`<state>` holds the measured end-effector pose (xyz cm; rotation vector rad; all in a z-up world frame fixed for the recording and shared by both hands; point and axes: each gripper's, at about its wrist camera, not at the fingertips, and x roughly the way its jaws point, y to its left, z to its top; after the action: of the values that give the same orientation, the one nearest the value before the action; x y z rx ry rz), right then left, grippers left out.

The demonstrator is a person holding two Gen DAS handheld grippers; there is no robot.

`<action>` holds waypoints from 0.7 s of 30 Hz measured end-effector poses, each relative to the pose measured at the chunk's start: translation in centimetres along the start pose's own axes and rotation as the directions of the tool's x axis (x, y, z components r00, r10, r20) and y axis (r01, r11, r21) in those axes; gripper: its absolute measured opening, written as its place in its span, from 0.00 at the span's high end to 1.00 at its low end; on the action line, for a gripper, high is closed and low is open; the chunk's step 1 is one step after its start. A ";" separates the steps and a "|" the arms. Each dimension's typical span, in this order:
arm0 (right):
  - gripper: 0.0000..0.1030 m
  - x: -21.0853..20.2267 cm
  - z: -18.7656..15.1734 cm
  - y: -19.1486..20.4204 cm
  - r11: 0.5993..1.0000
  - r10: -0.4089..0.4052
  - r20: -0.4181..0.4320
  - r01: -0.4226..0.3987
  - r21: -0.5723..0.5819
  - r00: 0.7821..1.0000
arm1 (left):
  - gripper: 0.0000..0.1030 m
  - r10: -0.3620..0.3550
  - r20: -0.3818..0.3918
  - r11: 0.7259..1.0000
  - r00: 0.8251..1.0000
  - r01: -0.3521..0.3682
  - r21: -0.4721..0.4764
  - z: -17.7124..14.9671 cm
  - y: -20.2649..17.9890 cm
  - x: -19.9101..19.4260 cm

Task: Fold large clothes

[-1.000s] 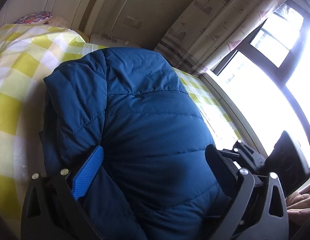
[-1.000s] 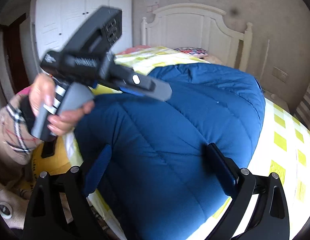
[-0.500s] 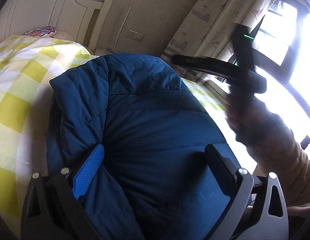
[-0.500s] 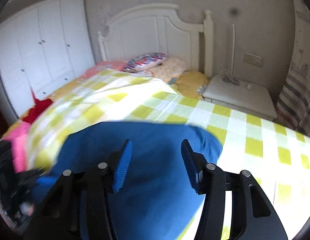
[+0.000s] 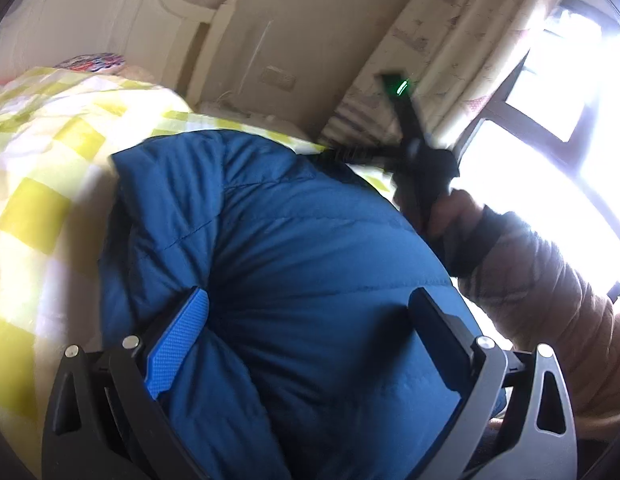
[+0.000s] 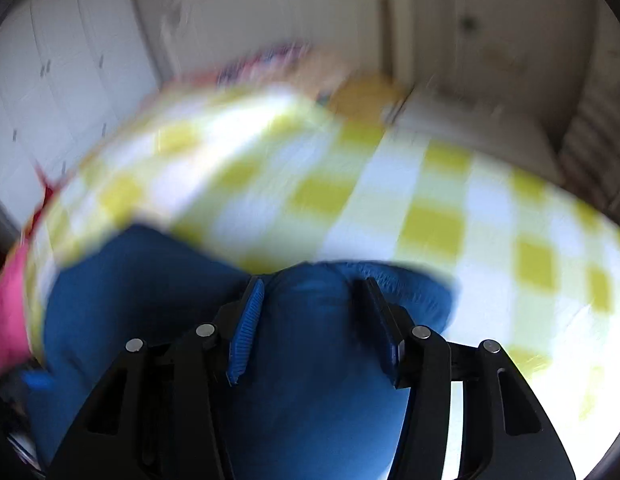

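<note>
The right gripper (image 6: 310,320), jaws narrowed around a ridge of the blue jacket (image 5: 301,264) since half a second earlier, was swung toward its 12 o'clock edge on the bed (image 6: 430,200), suggesting a fold begun, while the left gripper (image 5: 310,332) was held with jaws wide open.

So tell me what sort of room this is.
Most likely a bedroom. A white headboard stands at the head of a bed under a yellow checked cover, white wardrobe doors line one wall, and a patterned curtain hangs beside a bright window. A blue padded jacket lies on the bed.
</note>
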<state>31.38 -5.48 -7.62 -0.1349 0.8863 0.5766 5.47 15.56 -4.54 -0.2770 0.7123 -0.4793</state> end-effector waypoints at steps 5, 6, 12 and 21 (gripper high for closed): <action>0.50 -0.1 0.2 0.1 1.000 -0.009 0.007 0.009 0.003 1.000 | 0.04 0.074 -0.007 0.996 0.997 -0.073 0.057 5.1 -2.3 -2.3; 0.50 -0.2 0.1 0.0 1.000 -0.006 0.012 0.006 0.006 1.000 | 0.02 0.126 0.018 0.988 0.992 -0.127 0.084 6.5 -2.6 -2.4; 0.50 -0.1 0.1 -0.4 1.000 0.006 0.025 -0.006 0.011 1.000 | 0.03 0.404 -0.136 0.911 0.905 -0.384 0.150 11.9 2.0 5.9; 0.50 -1.5 1.8 1.1 0.998 -0.055 0.010 0.055 -0.043 0.998 | 0.02 0.340 -0.209 0.940 0.917 -0.334 0.067 9.0 6.5 8.6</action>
<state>31.35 -4.59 -5.20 -0.1952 0.8592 0.5451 19.35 17.50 -5.44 -0.0687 0.9461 -0.1905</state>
